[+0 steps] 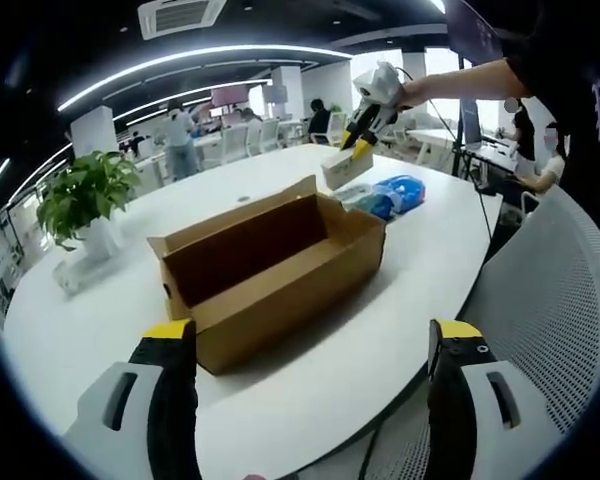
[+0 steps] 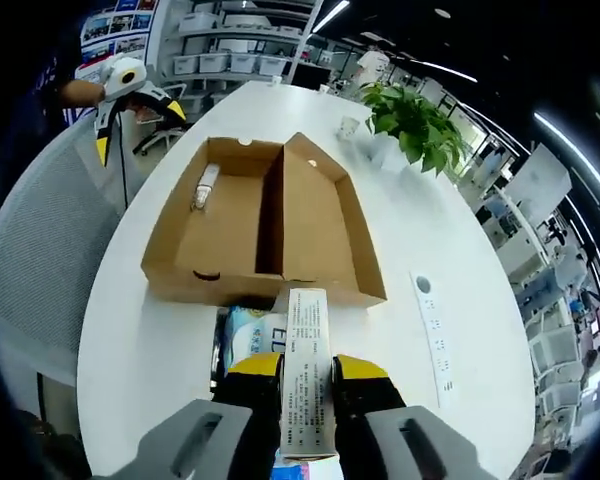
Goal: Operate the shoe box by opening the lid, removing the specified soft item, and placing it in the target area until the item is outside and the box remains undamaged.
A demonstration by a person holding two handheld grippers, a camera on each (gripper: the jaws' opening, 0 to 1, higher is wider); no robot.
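Box: the open brown cardboard shoe box (image 2: 265,225) lies on the white oval table (image 2: 460,400), its lid folded flat beside the tray; in the left gripper view (image 1: 270,265) it sits just beyond the jaws.
Inside box: a small pale packet (image 2: 206,187) lies on the floor of one half; the other half looks bare.
Right gripper (image 2: 307,385): yellow-tipped jaws narrow, clamped on a slim white carton (image 2: 307,375) covered in fine print too small to read. In the left gripper view the same gripper (image 1: 361,135) holds the carton (image 1: 346,167) above the table past the box's far end.
Soft item: a blue-and-white plastic pack (image 2: 248,335) lies on the table just outside the box, under the carton; large letters on it are partly hidden. It shows as blue (image 1: 390,195) beside the box.
Left gripper (image 1: 315,345): jaws spread wide, holding nothing, near the table's edge.
Room: open table surface right of the box, with a flat white strip (image 2: 432,325); a potted green plant (image 2: 415,125) stands beyond.
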